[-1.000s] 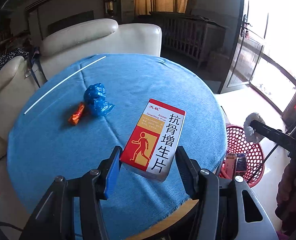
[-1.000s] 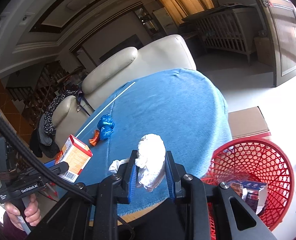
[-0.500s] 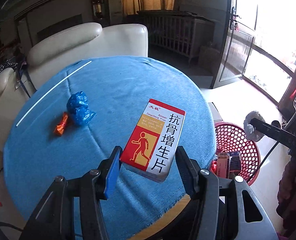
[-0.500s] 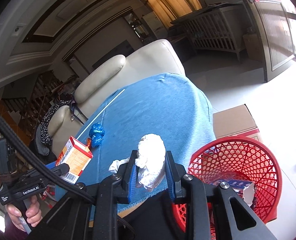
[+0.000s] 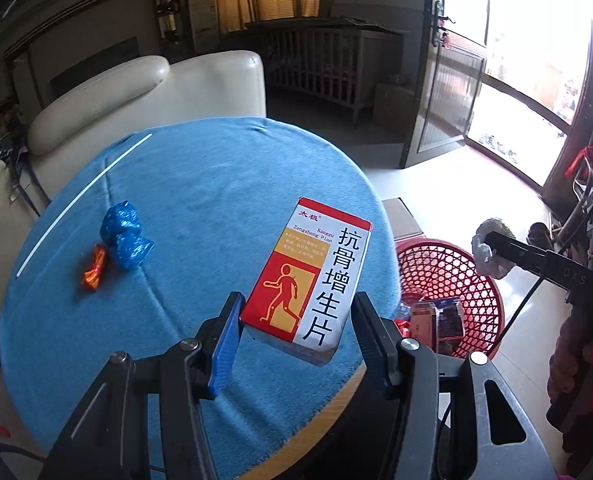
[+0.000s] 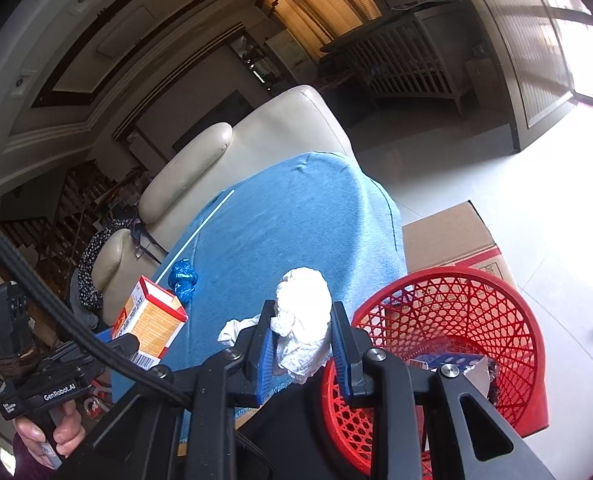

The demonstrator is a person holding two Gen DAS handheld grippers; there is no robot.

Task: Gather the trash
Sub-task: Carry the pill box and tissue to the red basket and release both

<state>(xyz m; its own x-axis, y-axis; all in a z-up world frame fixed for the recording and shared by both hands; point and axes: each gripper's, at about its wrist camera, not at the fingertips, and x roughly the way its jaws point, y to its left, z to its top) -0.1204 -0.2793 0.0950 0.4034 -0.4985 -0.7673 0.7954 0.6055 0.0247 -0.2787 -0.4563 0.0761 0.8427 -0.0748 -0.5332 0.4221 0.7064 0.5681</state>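
My left gripper [image 5: 296, 312] is shut on a red, white and orange medicine box [image 5: 310, 276], held above the right edge of the blue-clothed round table [image 5: 216, 184]. The same medicine box [image 6: 150, 320] shows at the left of the right wrist view. My right gripper [image 6: 301, 320] is shut on a crumpled white tissue wad [image 6: 302, 320], near the rim of the red mesh basket [image 6: 508, 320]. The red mesh basket [image 5: 436, 268] stands on the floor right of the table and holds several packets. A blue crumpled wrapper [image 5: 124, 234] and an orange candy wrapper [image 5: 93, 266] lie on the cloth.
A cream leather sofa [image 5: 136, 92] backs the table. A cardboard box [image 6: 452, 236] sits on the floor behind the basket. A thin white stick [image 5: 84, 200] lies across the cloth's far left. A person's hand [image 6: 52, 436] grips the left tool's handle. Open tiled floor lies to the right.
Both grippers have carried their loads to the right, toward the red basket. The table and wrappers slid left in both views. The grips are unchanged.
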